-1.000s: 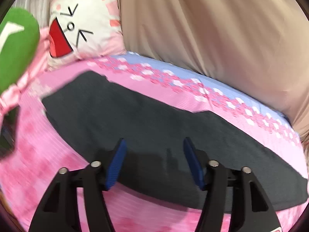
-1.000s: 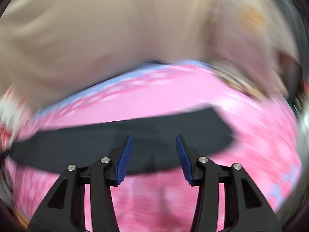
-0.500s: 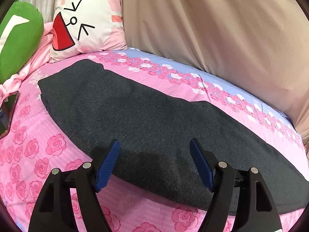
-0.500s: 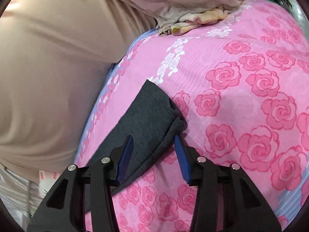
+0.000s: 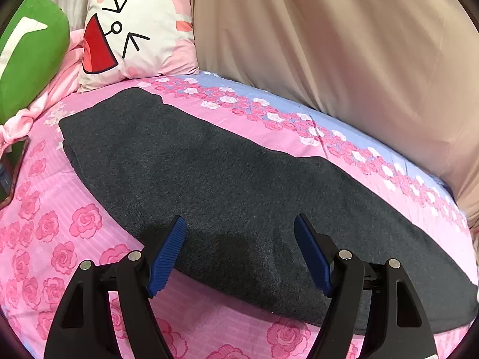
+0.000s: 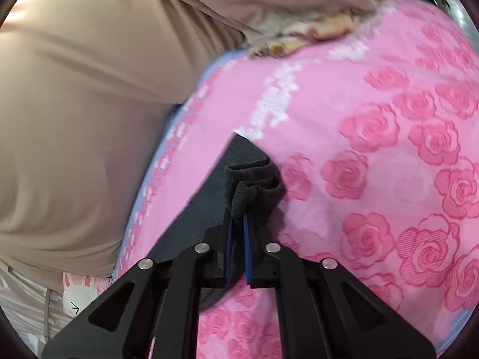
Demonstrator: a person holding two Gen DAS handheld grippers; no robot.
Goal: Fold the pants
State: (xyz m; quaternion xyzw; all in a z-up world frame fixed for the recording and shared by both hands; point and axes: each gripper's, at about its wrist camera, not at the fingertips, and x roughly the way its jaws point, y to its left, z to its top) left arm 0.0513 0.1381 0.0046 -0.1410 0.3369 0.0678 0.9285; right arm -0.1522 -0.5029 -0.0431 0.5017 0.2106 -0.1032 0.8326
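Pants (image 5: 233, 185) are lying flat & long across the bed (image 5: 60, 239), already halved lengthwise by the look of it, waist end toward the pillow (image 5: 134, 30), leg end running off to the right.

Right gripper (image 6: 236, 233) is clamping the cuff end (image 6: 251, 185): fingers nearly together w/ dark fabric bunched between the blue pads (image 6: 247, 248), cuff puckering up off the sheet. Left gripper (image 5: 239, 251) is hovering over the near edge of the pants around mid-length, jaws wide apart, nothing between them, not touching cloth as far as I can tell.

Step in hand, prob.: starting the crosswise fold, bringing cuffs over toward the waist.

Next move, my guess: right needs to be lifting the cuff & carrying it along the length toward the pillow end, keeping both layers in the pinch so they aren't sliding apart. Left is prob. needed to be pinning or gripping the mid-section where the crease should land, else the whole garment may drag along the sheet. Phone (image 5: 12, 167) at the left edge is sitting near the waist, so worth watching on landing.
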